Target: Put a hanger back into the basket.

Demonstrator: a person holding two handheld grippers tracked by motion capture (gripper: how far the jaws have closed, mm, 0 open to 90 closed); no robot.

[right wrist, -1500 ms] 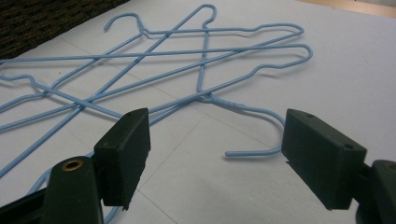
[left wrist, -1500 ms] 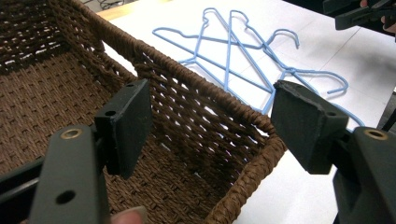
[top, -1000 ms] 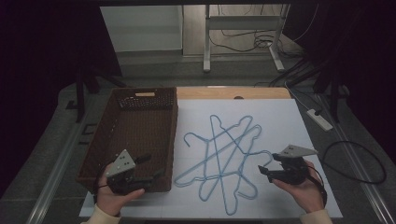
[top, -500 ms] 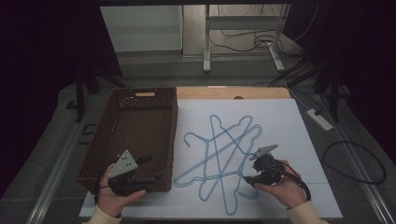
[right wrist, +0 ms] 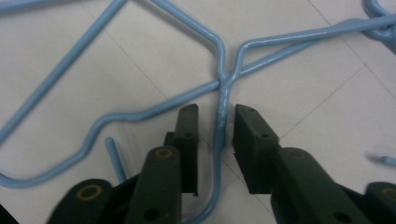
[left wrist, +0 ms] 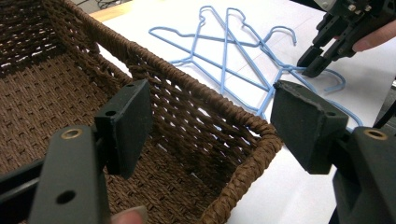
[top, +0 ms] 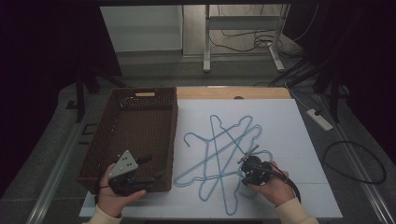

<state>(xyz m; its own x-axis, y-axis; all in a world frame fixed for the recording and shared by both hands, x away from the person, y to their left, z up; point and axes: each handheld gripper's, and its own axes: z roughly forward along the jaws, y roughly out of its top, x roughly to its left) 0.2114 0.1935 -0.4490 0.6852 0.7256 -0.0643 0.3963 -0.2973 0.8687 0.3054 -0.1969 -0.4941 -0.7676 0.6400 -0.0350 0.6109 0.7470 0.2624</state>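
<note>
Right tongs (right wrist: 215,140), narrowly parted, straddle the neck of a blue hanger (right wrist: 223,100) lying on the tabletop (top: 299,135) at lower centre; the neck runs lengthwise between the jaws. Left tongs (left wrist: 210,121), wide and empty, hover over the basket (top: 135,135) at lower left.

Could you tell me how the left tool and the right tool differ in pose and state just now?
The left tool is wide open over the basket corner; the right tool stands nearly closed astride a blue hanger neck, not yet clamped. The left tool touches nothing; the right tool is down at the white table. Both are black, two-jawed and hand-held.
</note>
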